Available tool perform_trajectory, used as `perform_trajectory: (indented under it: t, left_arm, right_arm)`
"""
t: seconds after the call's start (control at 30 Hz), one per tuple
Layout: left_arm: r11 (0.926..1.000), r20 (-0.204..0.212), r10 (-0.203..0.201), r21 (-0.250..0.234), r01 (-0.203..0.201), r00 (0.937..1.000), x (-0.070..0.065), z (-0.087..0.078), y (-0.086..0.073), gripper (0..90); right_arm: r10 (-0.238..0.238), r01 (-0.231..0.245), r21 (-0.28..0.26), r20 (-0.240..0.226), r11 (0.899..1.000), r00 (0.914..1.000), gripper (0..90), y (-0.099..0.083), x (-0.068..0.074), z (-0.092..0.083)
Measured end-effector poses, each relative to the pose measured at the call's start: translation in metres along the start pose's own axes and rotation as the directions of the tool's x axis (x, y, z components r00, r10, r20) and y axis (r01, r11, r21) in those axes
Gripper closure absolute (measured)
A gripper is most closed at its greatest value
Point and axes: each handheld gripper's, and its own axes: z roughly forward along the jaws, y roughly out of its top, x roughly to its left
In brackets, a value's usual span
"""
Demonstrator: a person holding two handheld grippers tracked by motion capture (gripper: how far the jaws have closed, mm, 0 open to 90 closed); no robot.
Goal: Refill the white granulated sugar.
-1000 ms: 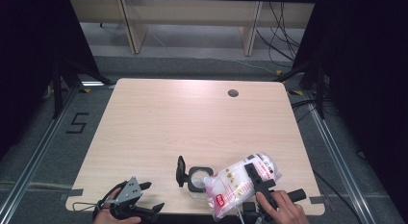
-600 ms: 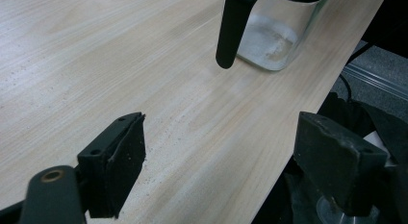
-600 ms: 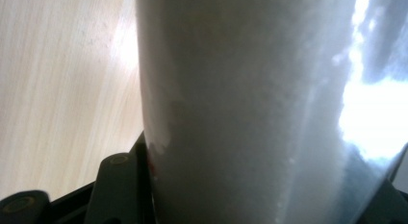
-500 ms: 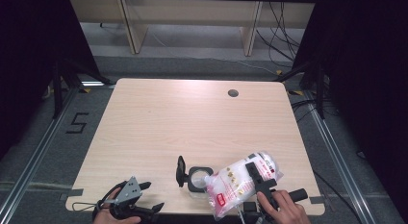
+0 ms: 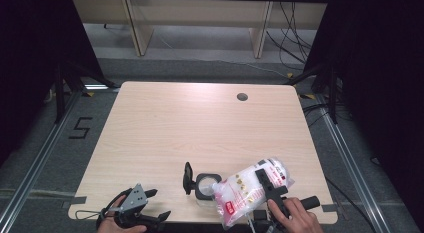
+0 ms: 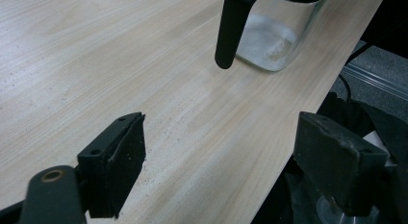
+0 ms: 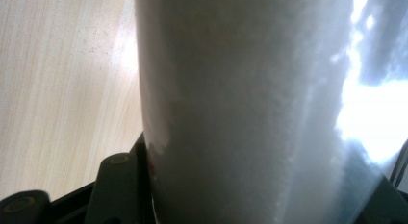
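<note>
At the near edge of the worktop (image 5: 165, 123) my right gripper (image 5: 270, 185) clamps a soft bag of white powder (image 5: 250, 188), tilted over the glass jug (image 5: 206, 185); my left gripper (image 5: 142, 213) hangs released, holding nothing. I judge the bag could sag and spill past the jug's mouth. Beyond, bare pale wood, then grey floor (image 5: 200, 68).

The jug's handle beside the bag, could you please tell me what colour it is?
Black: the jug is clear glass and its handle is plain black, best seen in the left gripper view.
</note>
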Motion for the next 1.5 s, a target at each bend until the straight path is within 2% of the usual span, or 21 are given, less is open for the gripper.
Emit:
perform_trajectory:
  t: [0.1,0.13,0.2,0.3,0.43,0.57,0.63,0.67,0.77,0.83,0.93,1.0,1.03,1.07,1.17,1.2,1.27,1.3,1.43,1.47,1.5]
  left_arm:
    - [0.9998,-0.004,-0.017,0.007,0.017,0.9998,-0.0015,-0.0004,-0.0004,17.9]
    - [0.9998,-0.003,-0.021,0.007,0.021,0.9998,-0.0017,0.0001,-0.0003,17.9]
    - [0.9998,-0.013,-0.005,0.02,0.005,0.9999,-0.0006,-0.0003,-0.0003,17.9]
    - [0.9994,0.003,-0.032,-0.009,0.032,0.9995,-0.0019,0.0014,-0.0004,17.9]
    - [0.9995,-0.001,-0.031,0.003,0.031,0.9995,-0.0023,0.0011,-0.0005,17.9]
    - [0.9997,-0.01,-0.006,0.024,0.006,0.9999,-0.0003,0.0003,-0.0005,17.9]
    - [0.9997,-0.003,-0.022,0.01,0.022,0.9997,-0.0015,0.0007,-0.0002,17.9]
    - [0.9999,0.0,-0.012,-0.005,0.012,0.9999,-0.0008,0.0016,-0.0003,17.9]
    - [0.9996,-0.004,-0.019,0.019,0.019,0.9998,-0.001,0.0008,-0.0002,17.9]
    - [0.9996,-0.002,-0.027,0.004,0.027,0.9996,-0.0021,0.0005,-0.0003,17.9]
    - [0.9999,-0.004,-0.004,0.013,0.004,1.0,-0.0004,0.0007,0.0001,17.9]
    - [0.9997,-0.003,-0.023,0.01,0.023,0.9997,-0.0014,0.0002,-0.0002,17.9]
    - [0.9999,-0.006,0.014,0.009,-0.014,0.9999,0.0011,0.0005,0.0004,17.9]
    - [0.9999,-0.006,0.014,0.009,-0.014,0.9999,0.0011,0.0005,0.0004,17.9]
    - [0.9998,-0.005,-0.012,0.017,0.012,0.9999,-0.001,0.0001,-0.0001,17.9]
    - [0.9997,0.001,-0.024,0.005,0.024,0.9997,-0.002,0.0002,-0.0001,17.9]
    - [0.9995,0.009,-0.028,-0.016,0.028,0.9996,-0.0014,0.001,-0.0002,17.9]
    - [0.9991,0.01,-0.026,-0.033,0.026,0.9996,-0.0013,0.0015,-0.0002,17.9]
    - [0.9997,-0.003,0.025,0.001,-0.025,0.9997,0.0022,0.0003,0.0005,17.9]
    - [0.9999,0.0,-0.011,0.0,0.011,0.9999,-0.0011,0.0003,0.0005,17.9]
    - [0.9999,0.0,-0.011,0.0,0.011,0.9999,-0.0011,0.0003,0.0005,17.9]
  right_arm:
    - [-0.033,0.033,-0.014,0.006,0.999,0.9994,45.0,0.0002,-0.0025,0.0006]
    - [-0.069,0.069,-0.018,0.011,0.997,0.9976,45.0,0.0006,-0.0045,0.0007]
    - [-0.064,0.064,-0.017,0.014,0.998,0.9979,45.0,0.0005,-0.0042,0.0006]
    - [-0.059,0.059,-0.007,0.011,0.998,0.9982,45.0,0.0001,-0.0039,-0.0006]
    - [-0.057,0.057,-0.011,0.015,0.998,0.9983,45.0,0.0002,-0.0034,-0.0006]
    - [-0.063,0.063,-0.002,-0.001,0.998,0.998,45.1,-0.0001,-0.0042,-0.001]
    - [-0.038,0.038,0.012,-0.008,0.999,0.9992,45.1,-0.0008,-0.002,-0.0016]
    - [-0.058,0.058,-0.009,0.011,0.998,0.9982,45.1,-0.0016,-0.0037,-0.0003]
    - [-0.054,0.054,-0.006,0.015,0.999,0.9984,45.1,-0.002,-0.0033,-0.0001]
    - [-0.06,0.06,-0.007,0.01,0.998,0.9982,45.1,-0.0023,-0.0036,-0.0004]
    - [-0.051,0.051,0.0,0.015,0.999,0.9986,45.1,-0.0026,-0.0038,-0.0008]
    - [-0.068,0.068,-0.008,0.023,0.998,0.9974,45.1,-0.0026,-0.006,-0.0012]
    - [-0.047,0.047,-0.003,0.023,0.999,0.9986,45.1,-0.003,-0.0052,-0.0025]
    - [-0.038,0.038,-0.001,0.021,0.999,0.9991,45.2,-0.0032,-0.0052,-0.0023]
    - [-0.062,0.063,-0.005,0.029,0.998,0.9976,45.1,-0.0032,-0.0072,-0.0022]
    - [-0.045,0.045,0.014,0.012,0.999,0.9989,45.1,-0.0033,-0.0063,-0.0036]
    - [-0.062,0.062,-0.004,0.024,0.998,0.9978,45.2,-0.0039,-0.007,-0.0017]
    - [-0.077,0.077,0.0,0.012,0.997,0.997,45.1,-0.0037,-0.0077,-0.0013]
    - [-0.072,0.072,0.0,0.01,0.997,0.9974,45.1,-0.0039,-0.0061,-0.0009]
    - [-0.066,0.066,0.006,0.005,0.998,0.9978,45.2,-0.0039,-0.005,-0.0012]
    - [-0.066,0.066,0.006,0.005,0.998,0.9978,45.2,-0.0039,-0.005,-0.0012]
